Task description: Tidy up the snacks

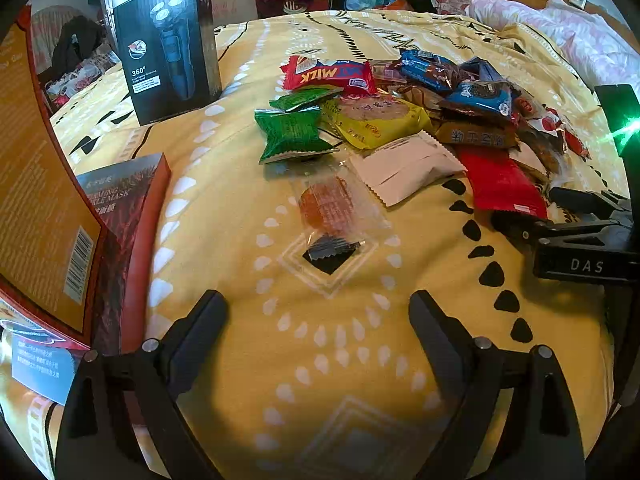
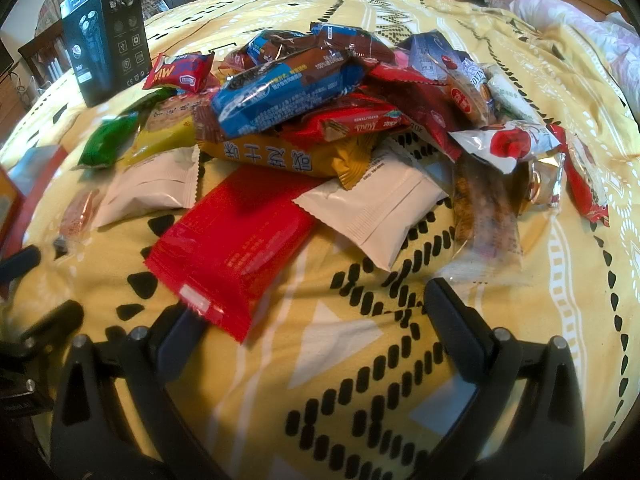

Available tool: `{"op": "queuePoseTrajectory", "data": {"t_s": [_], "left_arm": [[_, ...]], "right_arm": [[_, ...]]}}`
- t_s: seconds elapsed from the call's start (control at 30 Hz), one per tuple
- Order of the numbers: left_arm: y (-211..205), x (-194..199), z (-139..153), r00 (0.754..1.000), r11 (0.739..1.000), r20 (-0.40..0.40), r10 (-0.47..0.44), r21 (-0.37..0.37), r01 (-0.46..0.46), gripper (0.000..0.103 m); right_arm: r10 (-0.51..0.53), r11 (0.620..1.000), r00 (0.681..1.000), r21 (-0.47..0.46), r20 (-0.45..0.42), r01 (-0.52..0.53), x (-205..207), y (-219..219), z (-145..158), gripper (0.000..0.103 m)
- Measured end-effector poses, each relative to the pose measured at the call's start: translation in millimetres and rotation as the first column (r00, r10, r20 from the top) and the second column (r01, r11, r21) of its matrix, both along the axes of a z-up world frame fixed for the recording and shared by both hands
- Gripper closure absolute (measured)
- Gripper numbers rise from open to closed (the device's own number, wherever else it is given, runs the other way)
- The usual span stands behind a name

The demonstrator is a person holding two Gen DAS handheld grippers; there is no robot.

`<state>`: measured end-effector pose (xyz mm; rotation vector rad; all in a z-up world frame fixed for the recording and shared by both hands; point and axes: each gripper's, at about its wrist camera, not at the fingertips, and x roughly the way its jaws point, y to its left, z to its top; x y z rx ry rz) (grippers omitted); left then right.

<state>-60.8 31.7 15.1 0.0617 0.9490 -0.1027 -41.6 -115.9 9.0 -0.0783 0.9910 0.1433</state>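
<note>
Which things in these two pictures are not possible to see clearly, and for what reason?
- Left wrist view: the orange box is cut off by the left edge.
- Left wrist view: the right gripper is partly cut by the right edge.
- Right wrist view: the snacks under the blue packet are hidden by the pile.
- Right wrist view: the clear packet is blurred, its print unreadable.

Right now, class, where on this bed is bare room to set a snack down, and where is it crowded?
Bare bedspread lies before the open left gripper, short of the clear-wrapped snack, and between the face-mask box and green packet. The snack pile is crowded.
</note>
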Motion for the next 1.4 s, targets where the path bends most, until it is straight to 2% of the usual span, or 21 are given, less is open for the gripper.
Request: {"op": "queuePoseTrajectory", "data": {"t_s": [1.4], "left_arm": [[-0.5,-1.1,-0.7,1.000,1.000,0.006,0.013,0.015,-0.013,0.005]], "right_arm": [[-0.001,1.000,1.000,0.000,0.000,0.001,0.0,-0.1,0.1,0.000]]}}
